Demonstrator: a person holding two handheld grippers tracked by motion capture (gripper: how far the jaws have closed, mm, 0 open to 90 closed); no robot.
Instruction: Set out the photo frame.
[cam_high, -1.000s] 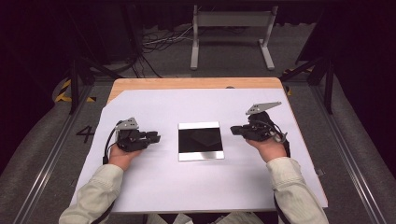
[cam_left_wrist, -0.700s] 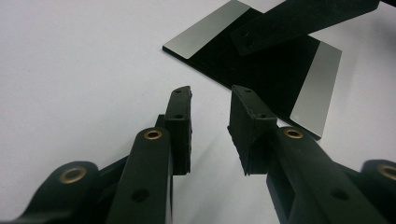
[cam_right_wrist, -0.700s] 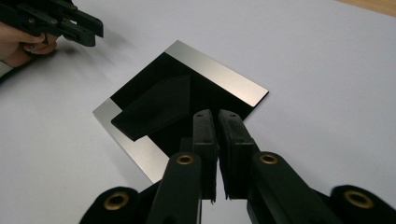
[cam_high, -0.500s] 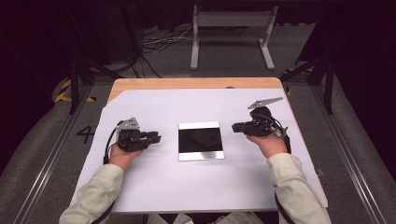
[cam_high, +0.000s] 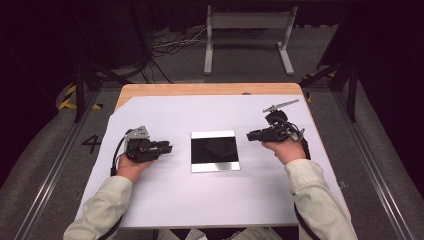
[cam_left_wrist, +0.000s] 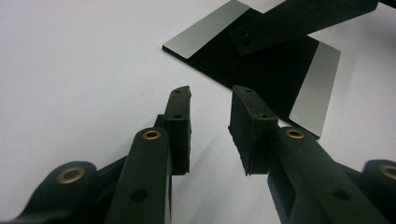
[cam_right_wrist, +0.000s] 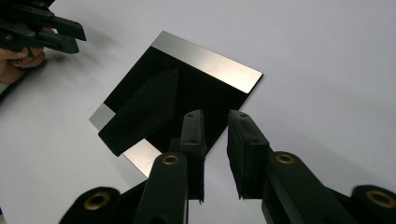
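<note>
High view: flat square plate (cam_high: 215, 151), glossy black centre, bare metal strips on two edges, lies mid-worktop (cam_high: 200, 200). Likely stiff, thin, slick, scratch-prone; best pinched at metal edge strip. Left hand-held gripper (cam_high: 167, 148) just left of plate, jaws spread, empty. Right hand-held gripper (cam_high: 251, 135) just right of plate, jaws just been opening, nothing between.

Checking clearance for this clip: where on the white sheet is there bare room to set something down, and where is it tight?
The white sheet is bare along its far strip beyond the shiny square plate, and along the near strip between the two sleeves. Tightest are the gaps flanking the plate: the left gripper on one side, the right gripper on the other, both with jaws apart and nothing between them.
</note>
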